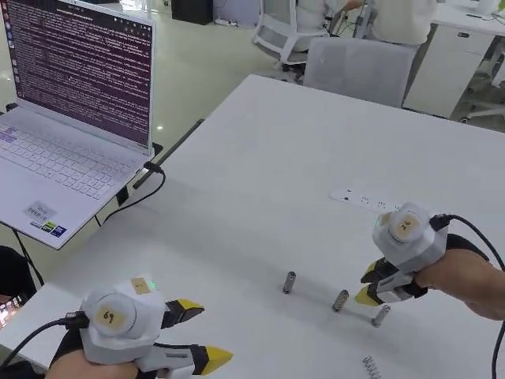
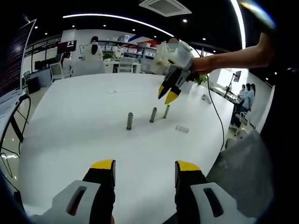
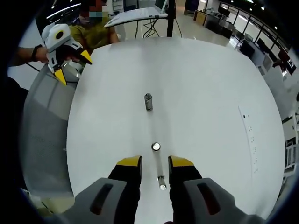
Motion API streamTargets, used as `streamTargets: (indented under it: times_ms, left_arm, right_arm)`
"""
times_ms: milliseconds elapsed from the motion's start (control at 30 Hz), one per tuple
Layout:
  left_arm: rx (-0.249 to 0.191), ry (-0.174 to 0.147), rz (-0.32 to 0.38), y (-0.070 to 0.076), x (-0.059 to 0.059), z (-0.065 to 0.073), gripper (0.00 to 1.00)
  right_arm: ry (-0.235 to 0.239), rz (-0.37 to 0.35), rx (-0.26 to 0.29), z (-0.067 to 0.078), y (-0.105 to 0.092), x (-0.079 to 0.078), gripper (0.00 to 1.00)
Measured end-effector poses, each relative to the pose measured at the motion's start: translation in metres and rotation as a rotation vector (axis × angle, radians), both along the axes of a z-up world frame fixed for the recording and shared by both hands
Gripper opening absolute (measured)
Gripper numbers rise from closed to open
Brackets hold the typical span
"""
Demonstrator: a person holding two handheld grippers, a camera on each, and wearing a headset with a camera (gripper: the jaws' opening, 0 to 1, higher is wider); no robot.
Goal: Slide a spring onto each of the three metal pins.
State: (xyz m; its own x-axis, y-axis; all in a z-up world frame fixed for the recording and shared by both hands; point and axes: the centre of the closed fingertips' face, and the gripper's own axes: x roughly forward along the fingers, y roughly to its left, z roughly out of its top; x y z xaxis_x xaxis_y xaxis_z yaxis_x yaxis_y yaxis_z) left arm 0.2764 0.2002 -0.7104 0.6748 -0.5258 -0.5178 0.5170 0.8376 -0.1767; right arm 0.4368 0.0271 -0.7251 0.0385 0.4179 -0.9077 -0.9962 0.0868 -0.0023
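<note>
Table [image 1: 260,158]: broad, flat and rectangular, with a smooth matt white top.
Laptop [image 1: 71,118]: white and slim, lid up, on a stand at the table's left edge. The screen is dark with fine lines of text, and a black cable runs from its side.
Chair [image 1: 359,69]: grey padded back, pushed against the far edge.
Left gripper [image 1: 203,333]: white plastic body with a round cap and black jaws ending in yellow wedge tips. It is near the front-left corner, well apart from the pins. In its own view [image 2: 145,165] the jaws are spread wide, with bare table between them.
Right gripper [image 1: 368,284]: same build, with a black cable trailing behind it. It hangs tips-down over the right end of the pin row. In its own view [image 3: 155,162] the jaws stand a narrow gap apart, and the bare pin sits in that gap, touched by neither.
Strip [image 1: 359,197]: flat white socket bar lying beyond the pins.
Loose spring [image 1: 371,366]: small grey ribbed coil on its side, near the front edge.
End pin [image 1: 289,282]: upright and sleeved in a coil [image 1: 289,278].
Middle pin [image 1: 340,301]: upright and likewise sleeved.
Bare pin [image 1: 381,316]: thin, smooth metal rod standing upright, just beside the right gripper's tips.
</note>
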Motion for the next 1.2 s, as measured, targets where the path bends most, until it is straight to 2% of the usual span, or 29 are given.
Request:
streamTargets:
  times_ms: [567,800,967,1200]
  left_arm:
    - [0.011,0.0,-0.035,-0.005,-0.005,0.003,0.45]
    - [0.009,0.001,-0.05,-0.01,-0.006,0.003,0.45]
    - [0.01,0.003,-0.062,-0.012,-0.006,0.004,0.45]
    - [0.012,0.003,-0.077,-0.014,-0.005,0.004,0.45]
  right_arm:
    - [0.005,-0.164,0.154,0.03,-0.015,-0.007,0.22]
    - [0.012,-0.222,0.199,0.034,-0.025,-0.013,0.22]
    - [0.031,-0.257,0.249,0.035,-0.03,-0.021,0.24]
    - [0.05,-0.348,0.338,0.038,-0.038,-0.03,0.25]
